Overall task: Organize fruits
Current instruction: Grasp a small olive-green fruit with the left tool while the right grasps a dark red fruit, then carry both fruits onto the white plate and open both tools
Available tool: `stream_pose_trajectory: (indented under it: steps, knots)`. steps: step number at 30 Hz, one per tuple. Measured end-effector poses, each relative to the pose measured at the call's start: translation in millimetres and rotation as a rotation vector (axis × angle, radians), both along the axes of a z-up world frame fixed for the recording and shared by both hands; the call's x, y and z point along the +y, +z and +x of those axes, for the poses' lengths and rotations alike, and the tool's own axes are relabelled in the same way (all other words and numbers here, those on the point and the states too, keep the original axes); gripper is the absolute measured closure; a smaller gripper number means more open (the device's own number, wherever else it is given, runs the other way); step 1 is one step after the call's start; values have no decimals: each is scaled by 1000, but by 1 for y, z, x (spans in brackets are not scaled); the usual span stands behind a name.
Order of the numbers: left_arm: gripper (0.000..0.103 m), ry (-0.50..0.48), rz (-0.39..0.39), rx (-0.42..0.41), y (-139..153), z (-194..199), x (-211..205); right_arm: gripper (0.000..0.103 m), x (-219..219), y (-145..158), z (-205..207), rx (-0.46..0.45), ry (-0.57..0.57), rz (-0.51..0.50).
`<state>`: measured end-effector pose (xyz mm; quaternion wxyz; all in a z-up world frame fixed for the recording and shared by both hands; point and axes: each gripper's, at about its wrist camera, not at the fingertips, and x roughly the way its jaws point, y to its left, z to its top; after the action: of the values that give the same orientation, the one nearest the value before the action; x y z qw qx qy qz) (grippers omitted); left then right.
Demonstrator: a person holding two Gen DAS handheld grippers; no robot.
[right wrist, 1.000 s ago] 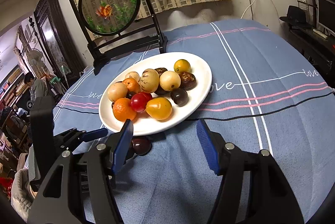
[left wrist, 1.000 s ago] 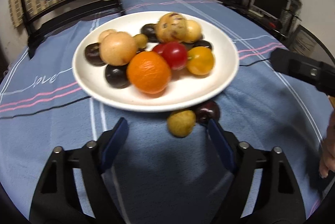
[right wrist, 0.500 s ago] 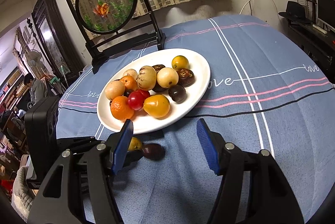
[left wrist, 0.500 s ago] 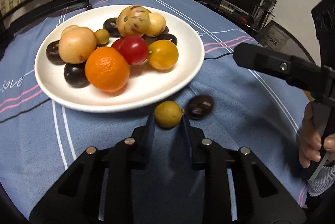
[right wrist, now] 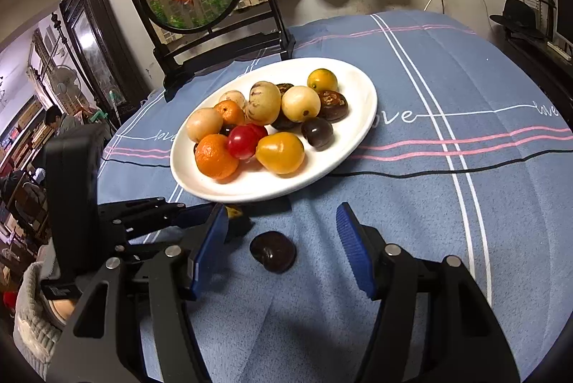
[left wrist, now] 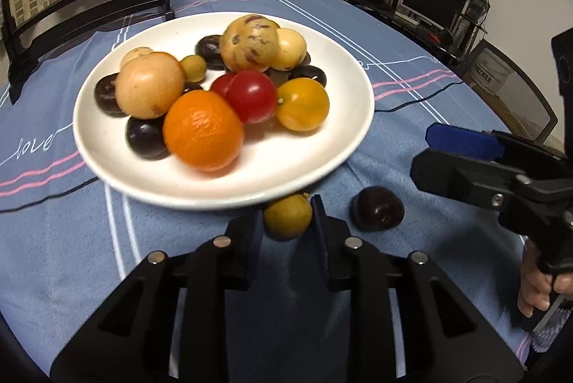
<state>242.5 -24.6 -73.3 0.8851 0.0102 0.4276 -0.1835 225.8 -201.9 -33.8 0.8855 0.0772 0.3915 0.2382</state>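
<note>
Your small yellow-green fruit [left wrist: 287, 217] sits on the blue tabletop [left wrist: 64, 239] just off the near rim of the white plate [left wrist: 107, 146], and your left tongs [left wrist: 286, 221] are clamped on it, one blue pad pressed to each side. In the right wrist view only a sliver of that fruit [right wrist: 234, 211] shows beside the left tongs [right wrist: 229, 214], right at the plate's [right wrist: 361, 128] near edge.

The dark plum [left wrist: 376, 214] lies on the tabletop just beside the held fruit, a little farther from the plate's rim. Your right tongs [right wrist: 283, 248] stand apart with the plum [right wrist: 273, 252] between the pads, neither pad touching it. From the left view the right tongs [left wrist: 440, 150] hang above the cloth near the plate's side.

On the plate, the orange [left wrist: 203, 130], red tomato [left wrist: 250, 96] and yellow fruit [left wrist: 302, 103] crowd its near half.
</note>
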Motion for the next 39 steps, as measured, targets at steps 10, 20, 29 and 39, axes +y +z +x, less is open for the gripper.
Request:
stream_pose_trajectory:
  steps: [10,20,29,39]
  knots:
    - [77,163,52,-117,23,-34,42,40,44,-16,-11,-27,130,-205]
    - [77,188,106,-172,28,-40,32,59,57,-34,3,-9,135,-297]
    - [77,224,154,-256,40,-52,28,72,49,-23,-3,-55,113,-252]
    - [77,255,184,-325,64,-37,23,72,28,28,-2,-167,63,-154]
